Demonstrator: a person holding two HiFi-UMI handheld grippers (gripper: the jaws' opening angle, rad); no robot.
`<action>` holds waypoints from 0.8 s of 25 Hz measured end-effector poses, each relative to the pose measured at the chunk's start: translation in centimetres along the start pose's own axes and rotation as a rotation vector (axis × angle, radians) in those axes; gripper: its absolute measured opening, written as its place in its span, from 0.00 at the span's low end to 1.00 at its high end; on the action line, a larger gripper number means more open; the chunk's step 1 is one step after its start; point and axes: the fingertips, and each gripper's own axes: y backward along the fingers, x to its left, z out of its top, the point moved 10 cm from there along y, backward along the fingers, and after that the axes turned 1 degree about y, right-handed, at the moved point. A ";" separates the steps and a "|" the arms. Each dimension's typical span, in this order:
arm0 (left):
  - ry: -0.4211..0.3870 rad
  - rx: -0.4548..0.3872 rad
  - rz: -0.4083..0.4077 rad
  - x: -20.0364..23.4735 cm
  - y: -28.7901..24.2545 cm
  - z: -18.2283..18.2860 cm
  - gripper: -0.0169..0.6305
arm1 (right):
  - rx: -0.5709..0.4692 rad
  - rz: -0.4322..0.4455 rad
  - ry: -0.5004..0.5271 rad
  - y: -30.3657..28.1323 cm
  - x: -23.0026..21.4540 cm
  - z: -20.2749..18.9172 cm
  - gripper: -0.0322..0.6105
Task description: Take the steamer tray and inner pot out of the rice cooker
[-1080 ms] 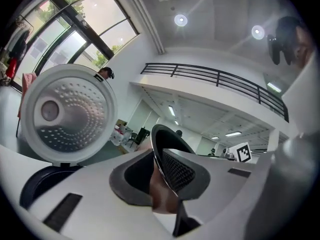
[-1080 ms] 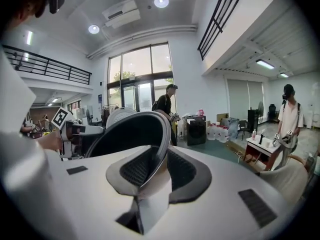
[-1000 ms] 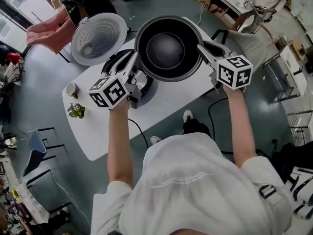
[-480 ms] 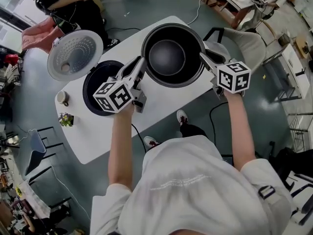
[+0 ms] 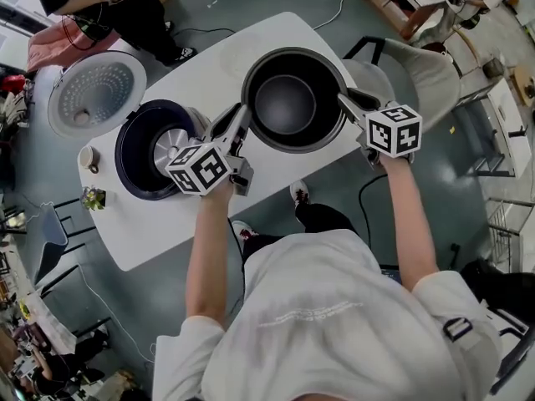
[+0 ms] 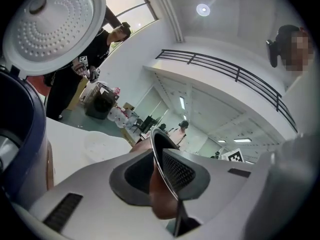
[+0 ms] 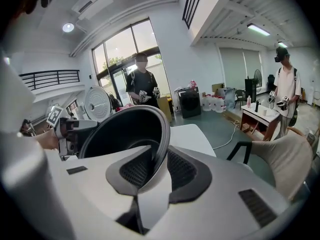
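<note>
Looking down from the head view, the inner pot (image 5: 294, 100) hangs between both grippers over the white bench (image 5: 167, 232), just right of the rice cooker (image 5: 142, 153). The left gripper (image 5: 240, 124) clamps the pot's rim on the side next to the cooker, and the right gripper (image 5: 344, 101) clamps the opposite rim. Whether the pot's base touches the bench cannot be told. The cooker's lid (image 5: 94, 94) stands open, and its dark body shows a metal plate at the bottom. A cup (image 5: 87, 159) and a small potted plant (image 5: 92, 197) sit near the bench's left edge.

From the left gripper view, the jaws are closed on the thin rim of the pot (image 6: 159, 184), one pad on each side of the wall. The dimpled lid (image 6: 50, 24) rises at upper left above the dark blue cooker wall (image 6: 20, 124).

From the right gripper view, the jaws pinch the pot's rim, and the black inside of the pot (image 7: 125, 129) opens to the left. Beyond it the left gripper (image 7: 70, 129) holds the far rim. A beige chair (image 7: 280, 159) stands beside the bench
</note>
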 end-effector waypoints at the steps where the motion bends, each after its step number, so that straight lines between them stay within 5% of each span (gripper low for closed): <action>1: 0.005 0.005 0.008 0.1 -0.4 -0.5 0.13 | 0.016 0.003 -0.001 -0.3 -0.5 -0.3 0.23; 20: 0.146 0.069 0.162 5.4 -3.1 -7.4 0.13 | 0.214 0.058 0.031 -7.5 -4.8 -3.5 0.22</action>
